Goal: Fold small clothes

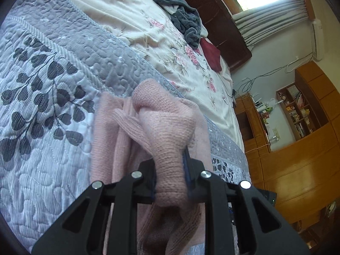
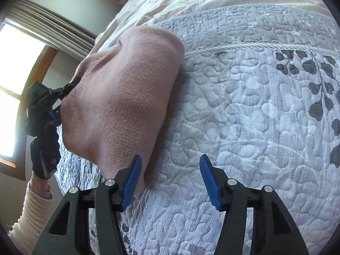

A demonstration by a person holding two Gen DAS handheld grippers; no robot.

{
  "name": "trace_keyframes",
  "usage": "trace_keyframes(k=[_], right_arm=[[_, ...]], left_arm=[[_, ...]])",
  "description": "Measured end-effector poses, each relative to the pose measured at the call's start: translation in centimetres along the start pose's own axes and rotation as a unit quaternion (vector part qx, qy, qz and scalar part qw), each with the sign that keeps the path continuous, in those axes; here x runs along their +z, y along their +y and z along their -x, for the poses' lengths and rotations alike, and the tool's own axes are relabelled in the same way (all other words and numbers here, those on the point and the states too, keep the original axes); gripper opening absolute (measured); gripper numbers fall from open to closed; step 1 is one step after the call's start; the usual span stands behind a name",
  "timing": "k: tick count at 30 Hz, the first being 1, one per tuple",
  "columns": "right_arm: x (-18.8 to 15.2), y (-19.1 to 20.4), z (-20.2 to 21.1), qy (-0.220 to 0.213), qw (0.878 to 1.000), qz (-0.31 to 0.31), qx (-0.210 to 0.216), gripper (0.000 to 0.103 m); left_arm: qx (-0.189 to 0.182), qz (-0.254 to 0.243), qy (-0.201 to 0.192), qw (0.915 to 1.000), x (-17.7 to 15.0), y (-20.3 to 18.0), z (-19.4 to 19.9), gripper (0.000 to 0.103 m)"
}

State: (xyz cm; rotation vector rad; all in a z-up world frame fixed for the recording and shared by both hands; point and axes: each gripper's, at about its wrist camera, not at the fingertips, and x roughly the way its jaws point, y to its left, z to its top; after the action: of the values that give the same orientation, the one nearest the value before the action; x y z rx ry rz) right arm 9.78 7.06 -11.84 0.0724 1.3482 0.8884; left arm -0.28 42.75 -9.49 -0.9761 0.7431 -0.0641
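Mid-fold: the left gripper [image 1: 170, 178] pinches the pink knit garment [image 2: 121, 97], lifted over the quilt [image 2: 244, 110] on the bed — the right gripper [image 2: 170, 180] gapes empty beside it, and likely needs the free edge next.

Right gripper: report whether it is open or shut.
Open. The right gripper has its blue pads spread wide, only quilt between them; the pink knit lies beside the left pad.
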Motion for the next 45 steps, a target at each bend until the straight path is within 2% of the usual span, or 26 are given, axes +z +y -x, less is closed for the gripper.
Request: trace_keyframes(k=[4,11,15,18,20,24,27,29,30,31,32,36,42,45], right_arm=[[-0.2,1.2,-0.7,0.009,1.0,0.013,0.007,0.058],[-0.4,2.7,-1.9,0.018,1.0,0.017,0.012,0.059],[-0.5,2.9,-2.0,0.019,0.999,0.008,0.028,0.061],[-0.8,3.1,-2.3,0.02,0.999,0.001,0.043,0.063],[-1.1,3.2,-2.7,0.021,0.998,-0.005,0.053,0.064],[-2.1,2.8,-3.8,0.026,0.997,-0.024,0.076,0.064],[-2.5,2.4,-5.3,0.038,0.994,-0.044,0.088,0.064],[-2.6,2.2,-6.2,0.046,0.993,-0.059,0.094,0.064],[-2.6,2.1,-6.4,0.048,0.991,-0.068,0.104,0.06],[-2.7,2.1,-6.4,0.047,0.99,-0.073,0.115,0.052],[-2.7,2.1,-6.2,0.047,0.988,-0.076,0.129,0.034],[-3.0,2.7,-4.2,0.03,0.988,-0.067,0.137,0.025],[-3.7,2.9,-5.8,0.051,0.994,-0.046,0.085,0.024],[-3.9,2.5,-6.5,0.051,0.994,-0.05,0.085,0.024]], left_arm=[[0.001,0.019,-0.005,0.9998,-0.1,2.7,0.1,0.018],[0.018,0.037,0.022,0.9989,-1.7,6.2,-0.9,0.022],[0.018,0.023,0.007,0.9996,-2.4,5.5,1.4,0.023],[0.027,0.008,0.0,0.9996,-3.4,4.4,3.7,0.03],[0.014,0.005,0.0,0.9999,-4.6,3.6,5.2,0.034],[0.006,-0.015,0.026,0.9995,-7.4,1.9,6.0,0.038],[-0.004,-0.013,0.056,0.9983,-9.0,1.1,4.8,0.04],[0.015,-0.024,0.071,0.9971,-9.6,0.8,3.7,0.036],[0.035,-0.031,0.081,0.9956,-9.8,0.7,3.1,0.021],[0.047,-0.034,0.091,0.9942,-10.0,0.8,2.5,0.014],[0.05,-0.03,0.096,0.9936,-10.0,1.1,2.1,0.008],[0.041,-0.023,0.093,0.9946,-9.8,1.9,2.7,0.006],[0.064,-0.039,0.105,0.9916,-10.6,3.4,1.9,0.006],[0.058,-0.03,0.106,0.9922,-10.9,4.3,1.2,0.007]])
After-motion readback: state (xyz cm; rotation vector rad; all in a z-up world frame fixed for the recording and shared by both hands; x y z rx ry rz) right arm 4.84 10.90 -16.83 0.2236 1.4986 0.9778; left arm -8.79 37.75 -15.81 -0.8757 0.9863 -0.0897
